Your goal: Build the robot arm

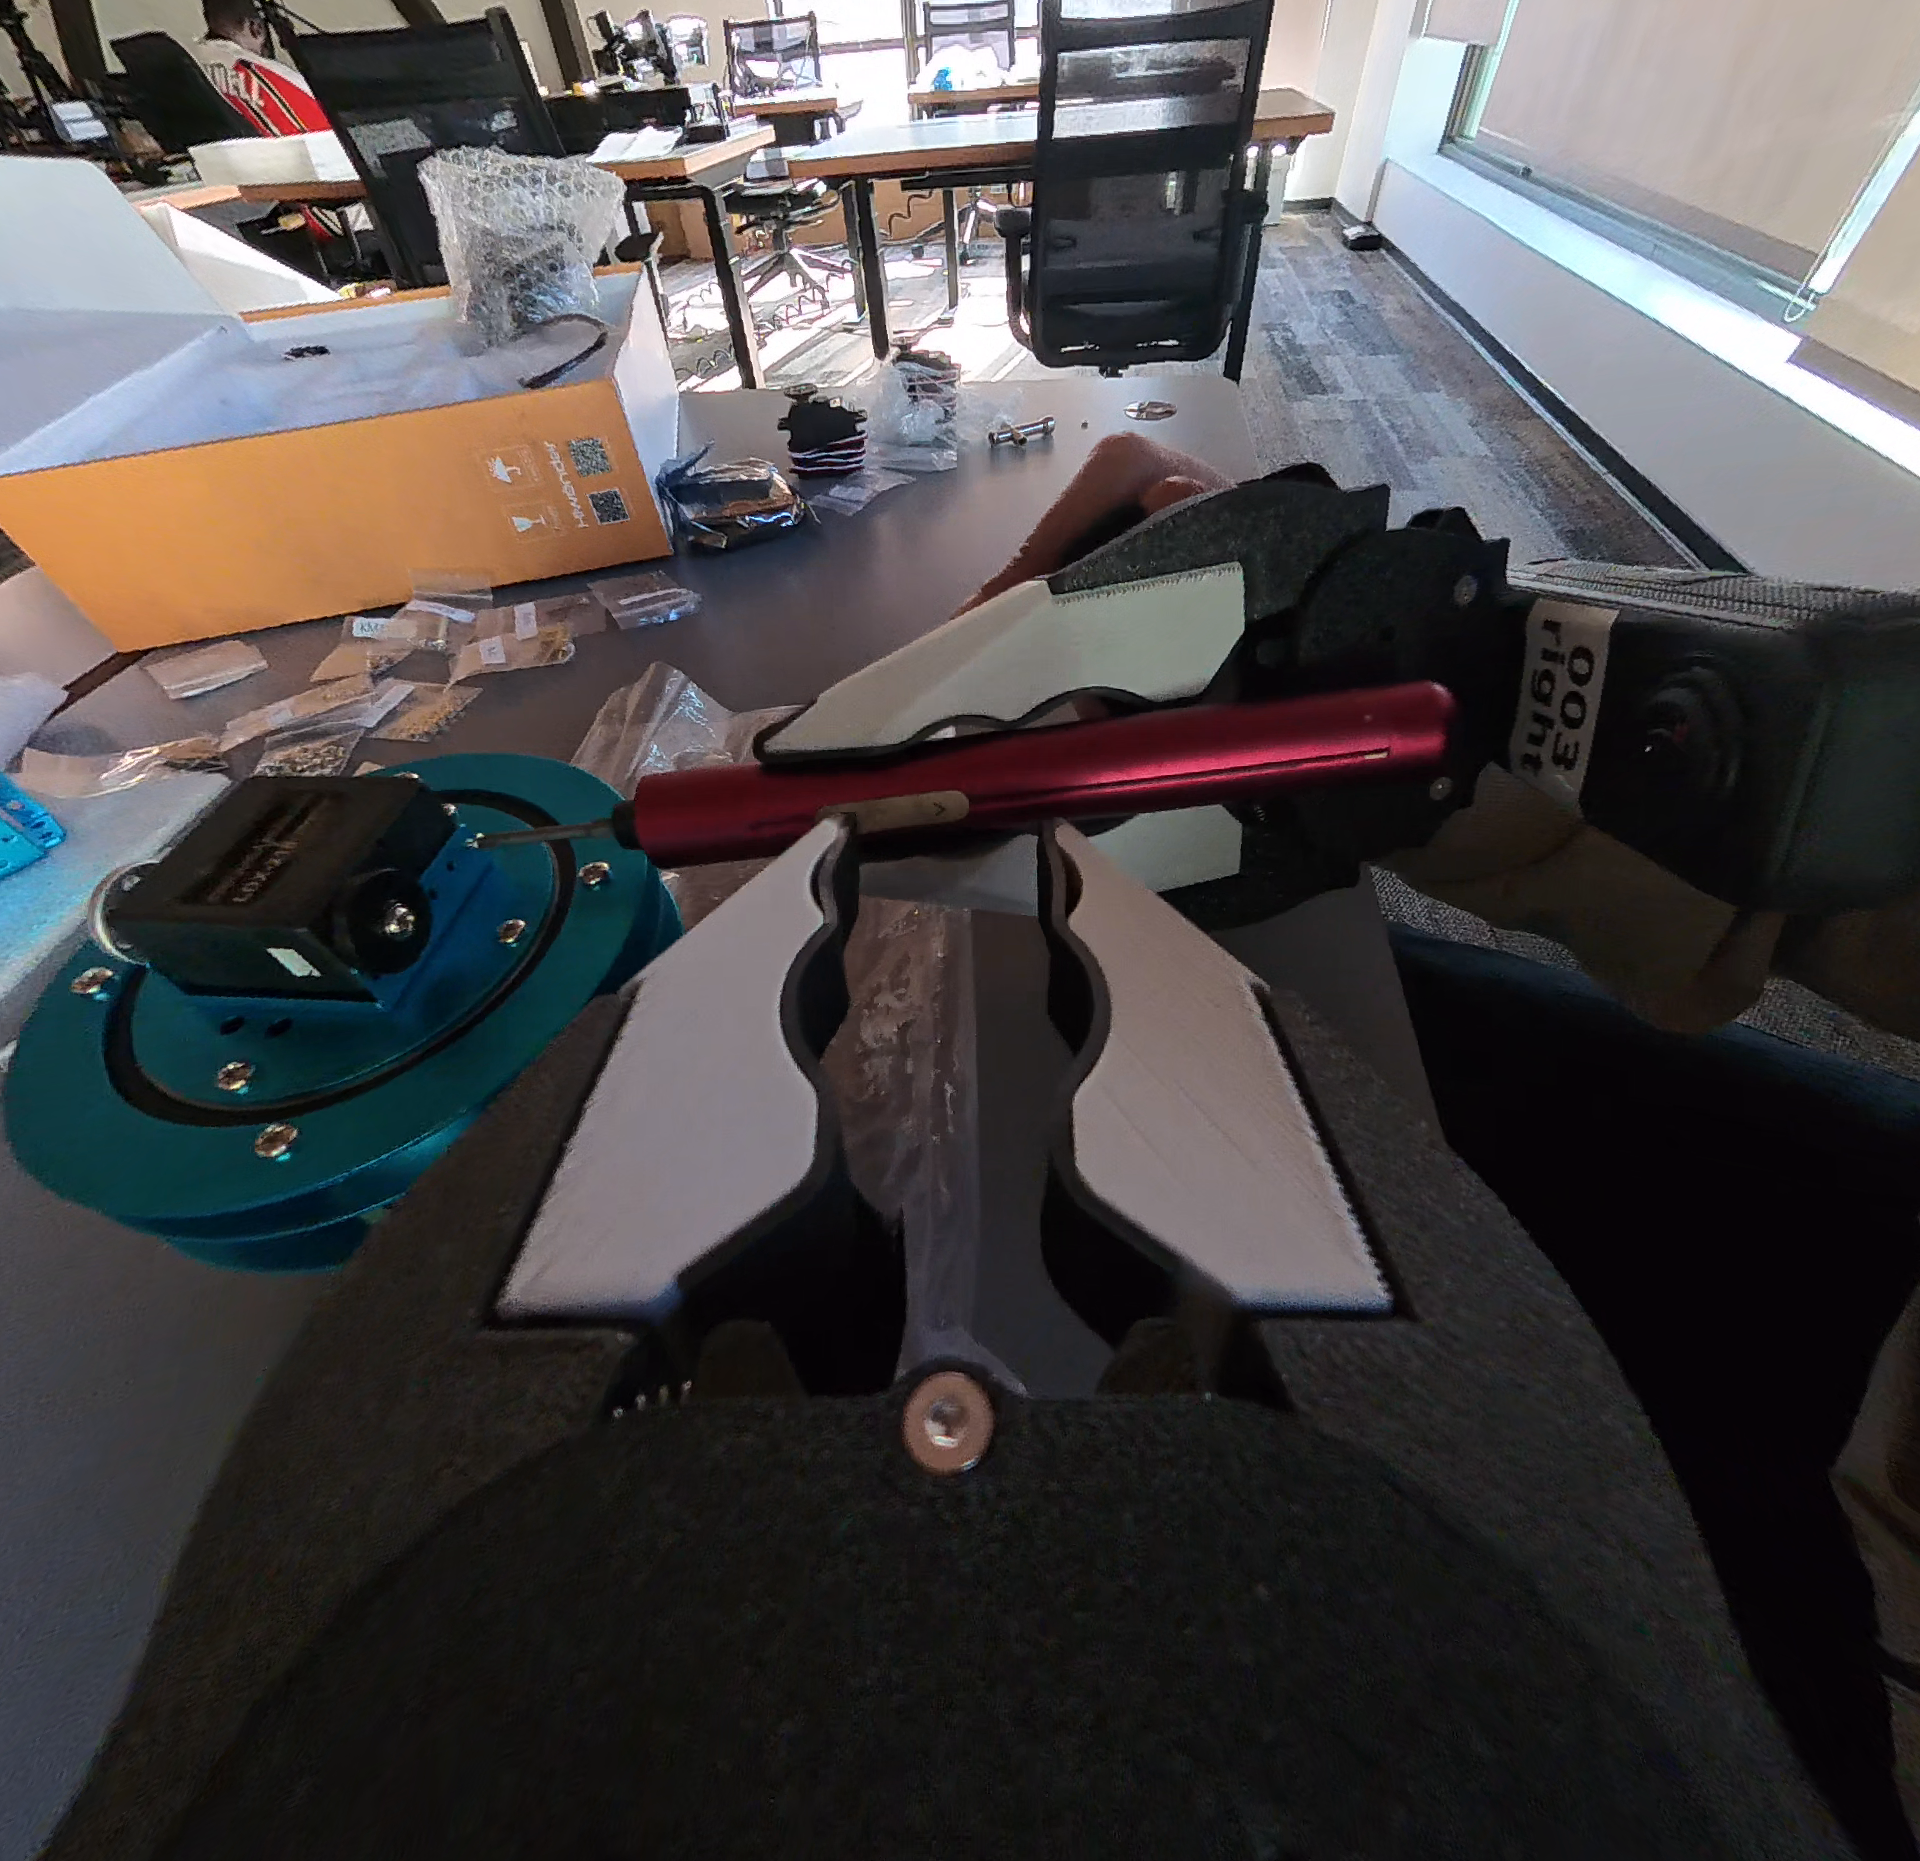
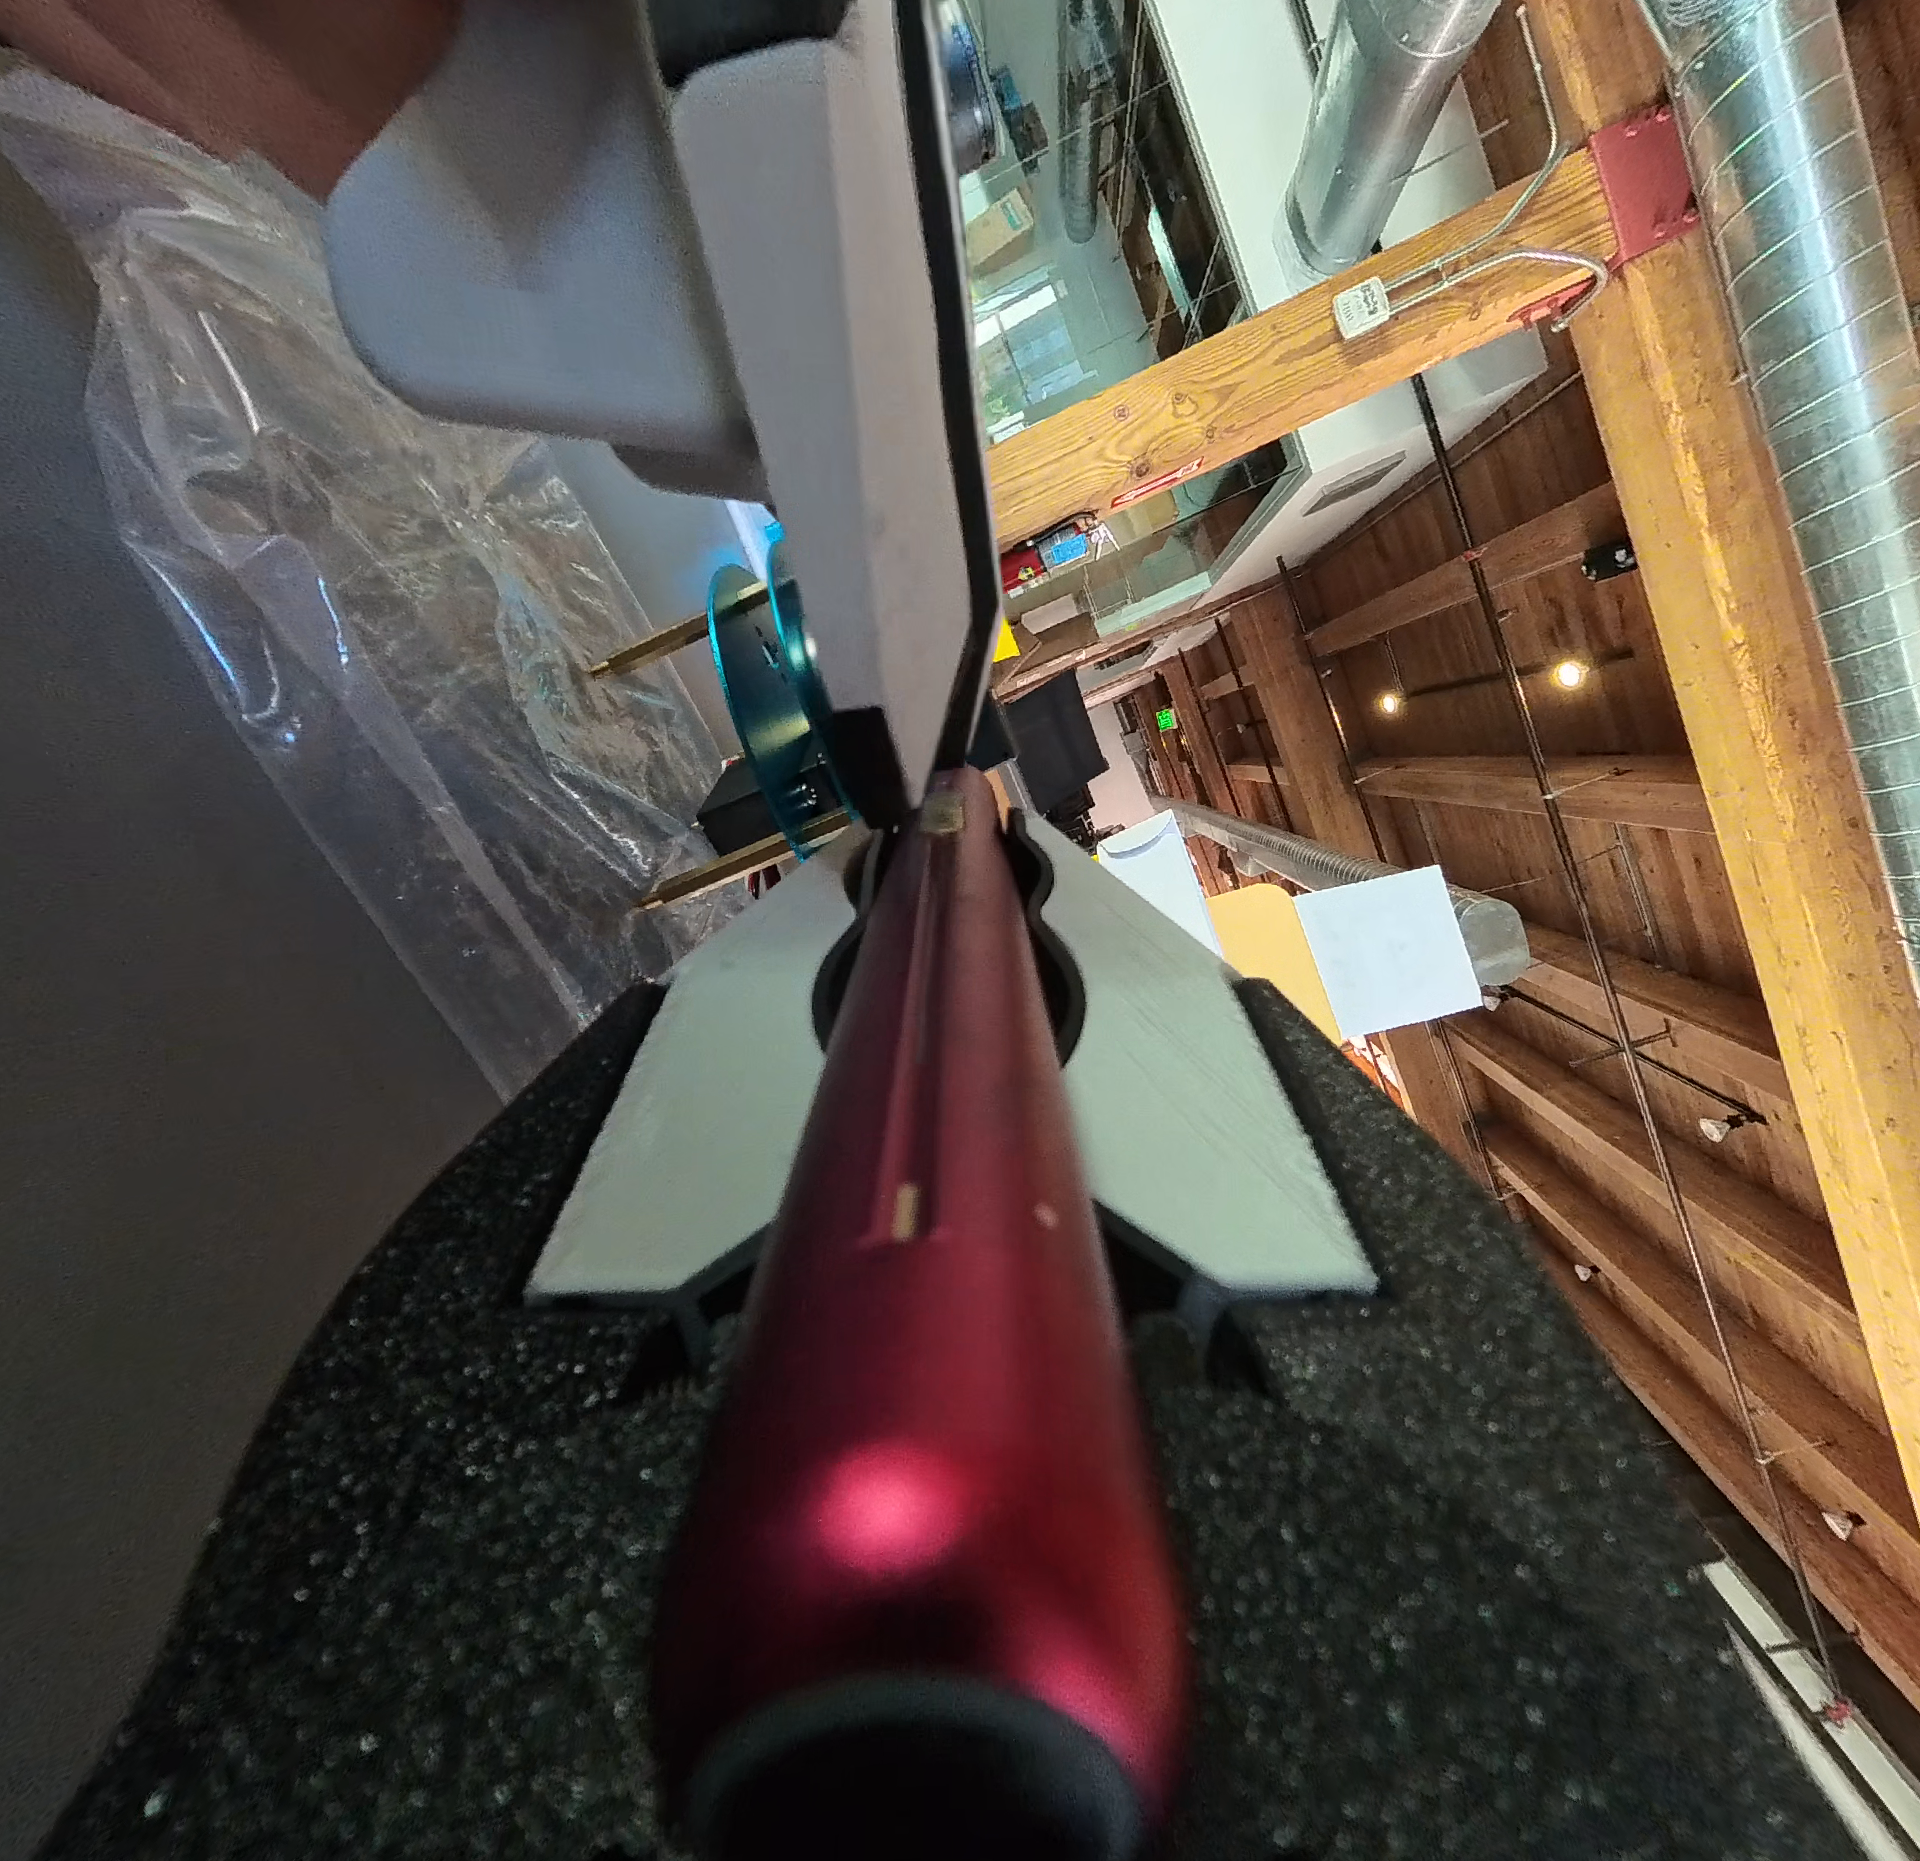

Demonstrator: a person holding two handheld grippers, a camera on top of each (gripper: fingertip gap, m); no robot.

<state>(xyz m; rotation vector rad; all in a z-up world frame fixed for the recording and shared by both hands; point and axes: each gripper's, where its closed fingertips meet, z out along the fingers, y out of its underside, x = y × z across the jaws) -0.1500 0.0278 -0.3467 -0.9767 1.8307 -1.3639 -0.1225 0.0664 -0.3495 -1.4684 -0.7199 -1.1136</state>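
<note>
My right gripper (image 2: 945,837) is shut on a red pen-shaped electric screwdriver (image 2: 935,1188), held level along its fingers. In the left wrist view the screwdriver (image 1: 1039,762) comes in from the right. Its thin bit touches a black servo (image 1: 281,876) mounted on a teal round base (image 1: 312,1136). My left gripper (image 1: 940,845) is open and empty just below the screwdriver. Its left fingertip (image 1: 826,845) touches the pale button on the screwdriver's body. The right wrist view shows that finger (image 2: 873,461) coming down from above, and the teal base (image 2: 769,689) on brass standoffs.
An open orange box (image 1: 312,523) with bubble wrap stands at the back left. Several small bags of screws (image 1: 416,668), a clear plastic bag (image 1: 675,720) and another servo (image 1: 821,440) lie on the grey table (image 1: 935,564). Office chairs (image 1: 1132,201) and desks stand beyond; a person (image 1: 260,76) sits far left. One gripper's finger ends stand about 4 cm off the other's.
</note>
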